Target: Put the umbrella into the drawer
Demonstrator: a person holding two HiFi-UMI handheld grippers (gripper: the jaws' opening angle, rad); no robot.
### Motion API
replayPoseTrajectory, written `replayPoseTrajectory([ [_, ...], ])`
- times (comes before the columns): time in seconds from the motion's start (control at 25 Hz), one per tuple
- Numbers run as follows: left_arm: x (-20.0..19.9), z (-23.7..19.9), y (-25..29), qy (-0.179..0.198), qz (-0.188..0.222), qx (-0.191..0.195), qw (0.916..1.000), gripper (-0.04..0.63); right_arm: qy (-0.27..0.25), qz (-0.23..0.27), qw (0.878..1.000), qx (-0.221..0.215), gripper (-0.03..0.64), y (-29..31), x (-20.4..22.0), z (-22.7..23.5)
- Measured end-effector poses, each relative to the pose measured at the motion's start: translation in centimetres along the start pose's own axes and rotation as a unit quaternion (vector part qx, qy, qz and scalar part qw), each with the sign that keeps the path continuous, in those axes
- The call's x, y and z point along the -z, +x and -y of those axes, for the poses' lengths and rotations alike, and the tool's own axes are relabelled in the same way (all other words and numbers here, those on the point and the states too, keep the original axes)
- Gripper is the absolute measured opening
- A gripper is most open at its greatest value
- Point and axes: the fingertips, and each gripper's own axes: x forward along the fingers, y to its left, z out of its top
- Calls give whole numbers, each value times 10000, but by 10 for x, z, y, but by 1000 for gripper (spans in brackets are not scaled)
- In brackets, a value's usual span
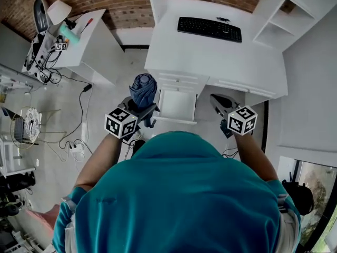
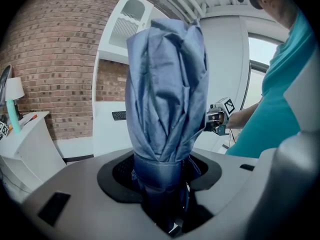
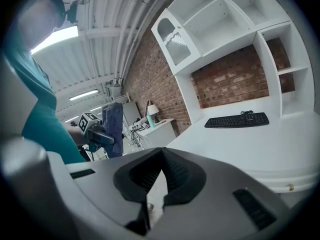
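Carrying step, by my read. Head view: left tool [image 1: 141,109] pinches the folded umbrella [image 1: 143,88] upright, just left of the open drawer [image 1: 178,105] under the white surface [image 1: 210,59]. The right tool [image 1: 221,103] sits just right of the drawer. Left gripper view: jaws clamp the umbrella [image 2: 167,84] low on its bundle. Right gripper view: right tool [image 3: 160,176] pressed together, empty. Next: swing the umbrella over the drawer, lay it flat, release.

My free passage at twelve o'clock: the open drawer [image 1: 178,105] mouth, desk [image 1: 205,57] edge just beyond it.
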Motion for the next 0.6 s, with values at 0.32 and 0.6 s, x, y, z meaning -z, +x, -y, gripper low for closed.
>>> replayPoseTrajectory([
  [0.32,27,-85,-1,635,-398,753,9943,233,215,138,9968,762,23,68,-4,-25],
  [0.6,74,-123,28,947,-1123,986,9842,233,257,-309,9930,1113,23,112,26,-5],
])
